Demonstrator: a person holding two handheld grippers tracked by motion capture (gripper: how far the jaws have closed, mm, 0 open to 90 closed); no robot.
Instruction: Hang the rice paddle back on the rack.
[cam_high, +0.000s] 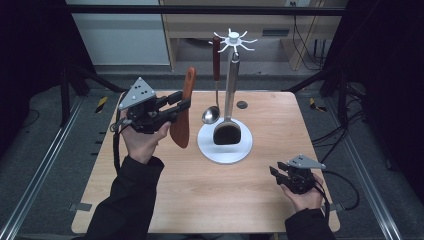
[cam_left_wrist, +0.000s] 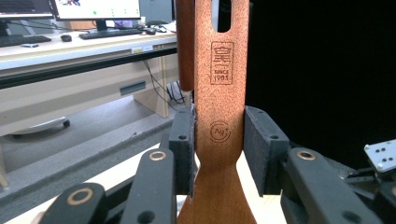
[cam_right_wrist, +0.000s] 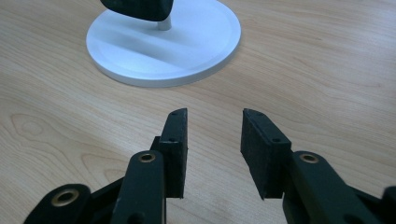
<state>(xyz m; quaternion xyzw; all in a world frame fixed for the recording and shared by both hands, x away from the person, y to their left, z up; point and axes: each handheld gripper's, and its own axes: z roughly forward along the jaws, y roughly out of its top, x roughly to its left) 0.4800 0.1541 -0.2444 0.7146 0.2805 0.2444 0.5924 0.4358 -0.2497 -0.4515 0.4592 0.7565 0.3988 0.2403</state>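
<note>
Left gripper (cam_high: 176, 104) pinches the brown wooden spatula (cam_high: 183, 112) at its neck, upright, airborne left of the white hook-topped utensil stand (cam_high: 225, 145). My read: hang it — align the handle slot to a free hook. Right gripper (cam_high: 278, 173) spread, idle on the table.

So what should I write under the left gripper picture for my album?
Left gripper pinching a brown wooden spatula by its stamped handle, held upright.

Three utensils: one brown wooden spatula (cam_high: 182, 117), one steel ladle with a red-brown handle (cam_high: 214, 85), one black-bladed steel turner (cam_high: 228, 117). One white hook stand (cam_high: 225, 147). Two hand-held grippers.
</note>
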